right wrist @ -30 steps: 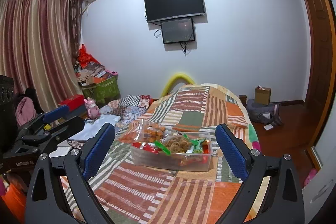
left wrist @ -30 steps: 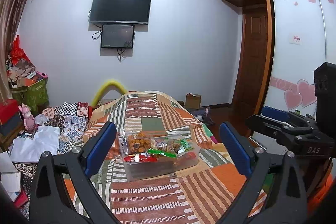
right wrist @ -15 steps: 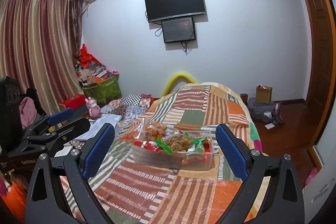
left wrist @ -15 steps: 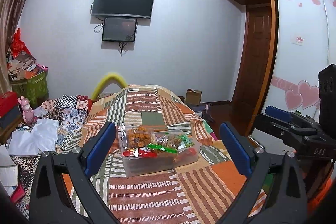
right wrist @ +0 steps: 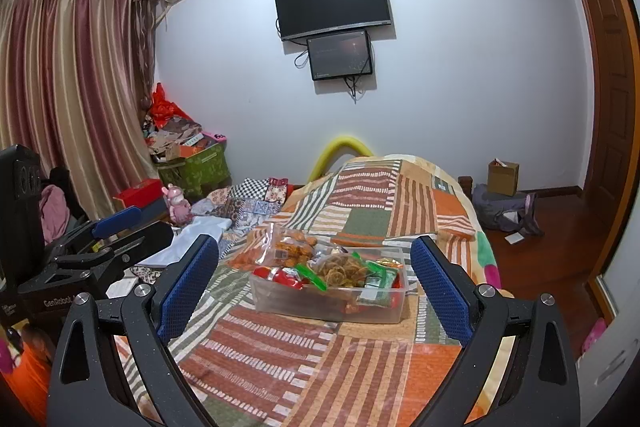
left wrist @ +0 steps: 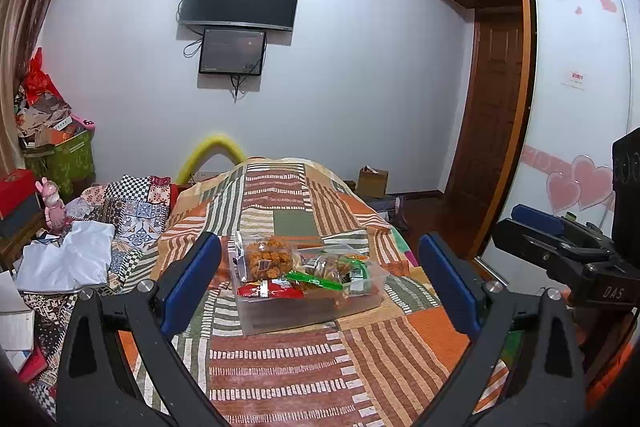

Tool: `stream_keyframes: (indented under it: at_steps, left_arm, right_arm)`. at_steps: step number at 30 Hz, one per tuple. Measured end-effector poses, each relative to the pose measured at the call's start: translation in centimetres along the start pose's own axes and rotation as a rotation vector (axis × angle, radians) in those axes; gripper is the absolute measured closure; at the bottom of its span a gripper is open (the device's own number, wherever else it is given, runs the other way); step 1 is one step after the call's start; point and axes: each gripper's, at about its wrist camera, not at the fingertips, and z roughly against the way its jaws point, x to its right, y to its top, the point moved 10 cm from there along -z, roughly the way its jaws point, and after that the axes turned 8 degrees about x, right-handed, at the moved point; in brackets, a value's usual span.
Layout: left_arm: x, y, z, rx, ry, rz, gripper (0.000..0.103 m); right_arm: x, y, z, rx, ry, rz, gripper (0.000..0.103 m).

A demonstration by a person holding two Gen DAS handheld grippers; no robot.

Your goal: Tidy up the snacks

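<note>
Several snack packets [left wrist: 296, 273]; labels illegible

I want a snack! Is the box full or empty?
Full. The clear box on the bed holds snack bags heaped past its rim, no lid on.

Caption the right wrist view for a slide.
Open right hand-held gripper faces a clear snack bin on a striped bedspread.

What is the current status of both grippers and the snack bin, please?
Left gripper open, empty. Right gripper open, empty. Clear snack bin full, on the patchwork bedspread, untouched. Nothing between grippers and bin.
</note>
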Motion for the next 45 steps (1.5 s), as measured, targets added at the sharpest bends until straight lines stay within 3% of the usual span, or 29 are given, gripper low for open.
stream_keyframes:
  at_steps: [45]
  left_arm:
    - [0.39,-0.48,-0.36,-0.010,-0.006,-0.025,0.003]
  right_arm:
    - [0.40,-0.40,-0.40,-0.015,-0.007,-0.009,0.007]
